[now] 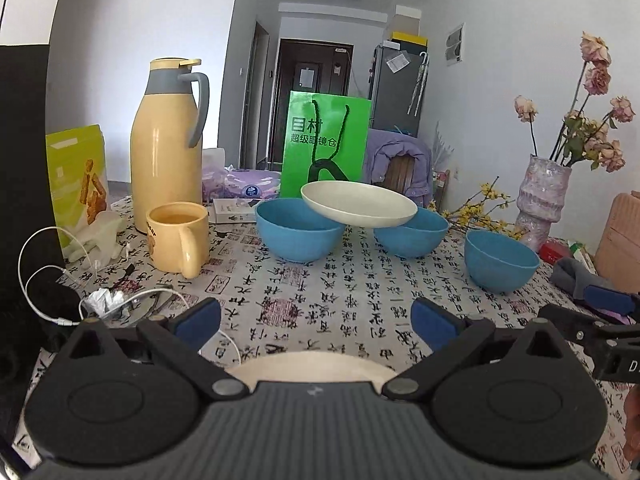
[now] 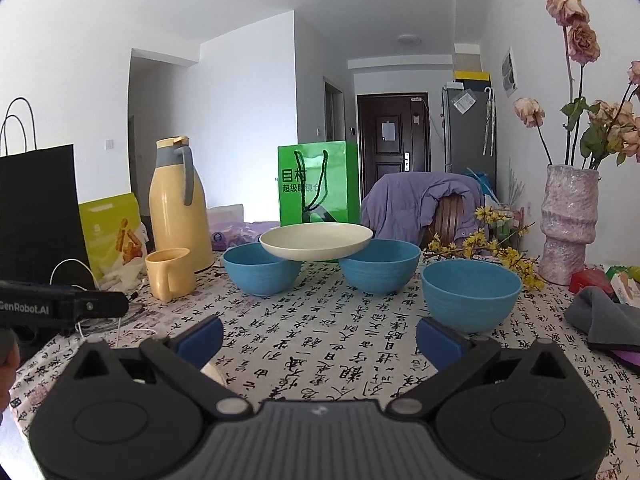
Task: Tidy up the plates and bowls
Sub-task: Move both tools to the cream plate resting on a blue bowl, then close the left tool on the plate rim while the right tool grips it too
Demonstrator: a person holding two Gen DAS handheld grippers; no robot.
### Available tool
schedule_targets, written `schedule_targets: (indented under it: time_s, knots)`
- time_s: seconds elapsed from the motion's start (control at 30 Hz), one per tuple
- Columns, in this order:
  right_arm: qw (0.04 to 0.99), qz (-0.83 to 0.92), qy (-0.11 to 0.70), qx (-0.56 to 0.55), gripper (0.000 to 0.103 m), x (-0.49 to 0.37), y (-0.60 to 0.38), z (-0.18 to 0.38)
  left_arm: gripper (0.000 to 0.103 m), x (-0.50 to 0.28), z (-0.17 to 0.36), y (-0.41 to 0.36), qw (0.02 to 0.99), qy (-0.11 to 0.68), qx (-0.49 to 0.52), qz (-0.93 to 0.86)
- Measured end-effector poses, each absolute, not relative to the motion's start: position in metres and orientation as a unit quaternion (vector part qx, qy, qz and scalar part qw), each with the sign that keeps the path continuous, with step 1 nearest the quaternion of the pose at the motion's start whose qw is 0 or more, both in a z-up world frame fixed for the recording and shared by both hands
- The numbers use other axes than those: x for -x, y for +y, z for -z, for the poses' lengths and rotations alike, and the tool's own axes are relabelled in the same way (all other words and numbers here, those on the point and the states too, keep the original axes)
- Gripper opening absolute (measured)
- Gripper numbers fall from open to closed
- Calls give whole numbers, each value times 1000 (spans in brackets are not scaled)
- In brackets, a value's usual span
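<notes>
A cream plate [image 2: 316,241] sits bridged across the rims of two blue bowls [image 2: 262,270] on the table [image 2: 320,344], a third bowl [image 2: 471,294] just right of them. Both the left hand-held gripper [image 1: 316,320] and right hand-held gripper [image 2: 318,338] hover wide open and empty. Nudging either supporting bowl would likely tip the plate off.

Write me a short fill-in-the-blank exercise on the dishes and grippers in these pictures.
1. The cream plate rests across the rims of ____ blue bowls.
2. The table holds ____ blue bowls altogether.
3. Both the left gripper and the right gripper are ____.
4. The yellow mug stands beside a tall yellow ____.

Missing words: two; three; open; flask
</notes>
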State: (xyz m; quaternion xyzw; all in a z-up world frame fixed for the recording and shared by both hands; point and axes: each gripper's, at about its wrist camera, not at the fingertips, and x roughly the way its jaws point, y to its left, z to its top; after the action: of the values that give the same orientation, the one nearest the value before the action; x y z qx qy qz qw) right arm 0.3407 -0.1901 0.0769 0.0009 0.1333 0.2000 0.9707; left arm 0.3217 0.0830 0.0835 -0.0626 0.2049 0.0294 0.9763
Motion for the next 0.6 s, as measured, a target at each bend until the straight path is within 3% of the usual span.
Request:
schedule_targets:
  time_s: [0.37, 0.6]
  knots:
    - [966, -185, 171, -61, 94, -474, -174, -99, 101, -468, -103, 147, 962, 227, 144, 54]
    - [963, -164, 194, -86, 79, -589, -148, -98, 74, -584, -93, 153, 956, 255, 141, 27]
